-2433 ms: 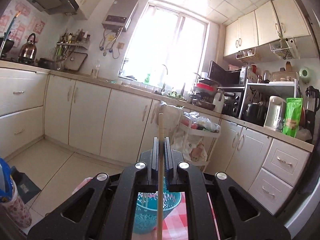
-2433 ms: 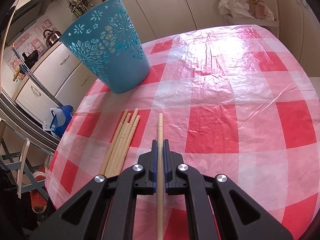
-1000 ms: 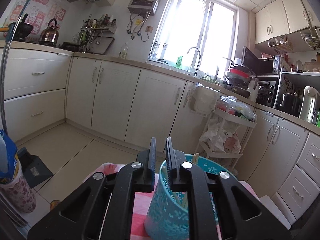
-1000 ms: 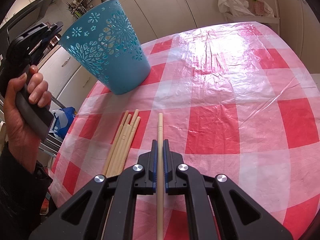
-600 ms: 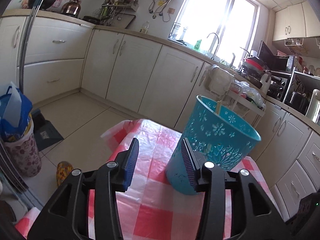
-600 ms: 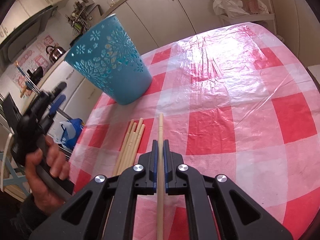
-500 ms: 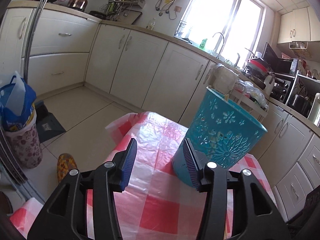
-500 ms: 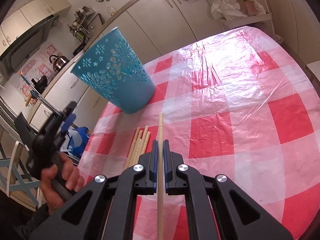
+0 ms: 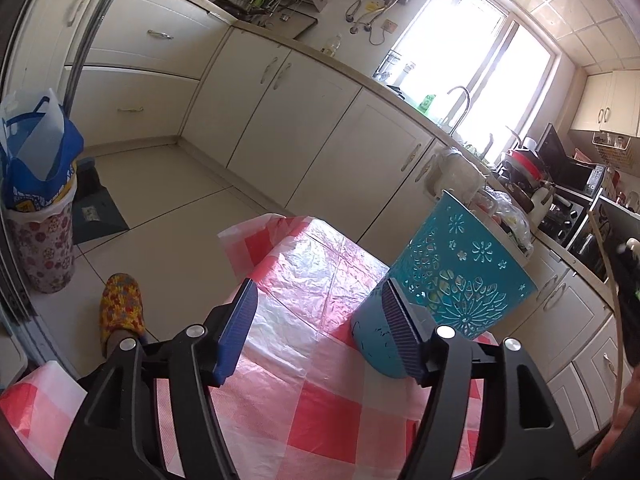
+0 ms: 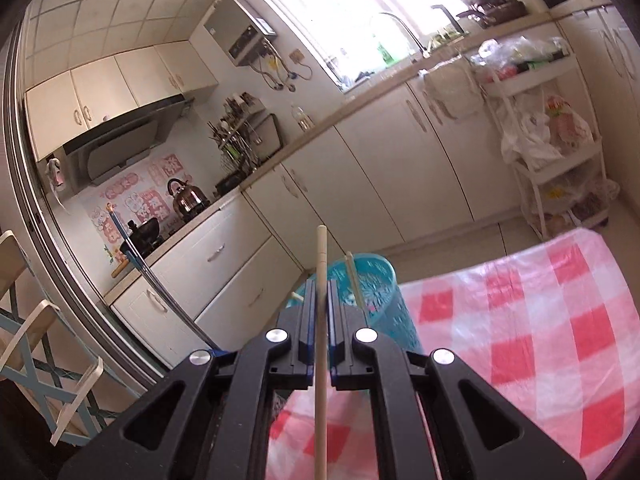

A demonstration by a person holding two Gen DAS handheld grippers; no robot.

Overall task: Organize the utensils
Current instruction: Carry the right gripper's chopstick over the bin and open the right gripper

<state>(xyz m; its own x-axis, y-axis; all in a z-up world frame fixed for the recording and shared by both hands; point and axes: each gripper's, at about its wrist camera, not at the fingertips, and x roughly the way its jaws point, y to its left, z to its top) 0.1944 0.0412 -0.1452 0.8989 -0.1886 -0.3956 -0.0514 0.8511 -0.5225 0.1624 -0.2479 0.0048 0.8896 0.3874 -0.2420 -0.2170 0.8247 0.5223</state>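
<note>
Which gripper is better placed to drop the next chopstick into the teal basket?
Right. The right gripper is shut on a wooden chopstick just short of the teal perforated plastic basket. The left gripper is empty, jaws opening.

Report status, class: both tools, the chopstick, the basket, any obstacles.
Left tool opening, nothing between its jaws. Right tool shut on chopstick, lifted near blue basket. Two chopsticks already lean inside. Nothing in the way.

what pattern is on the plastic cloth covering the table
Red-and-white checks on the glossy plastic tablecloth, clearest in the left wrist view.
</note>
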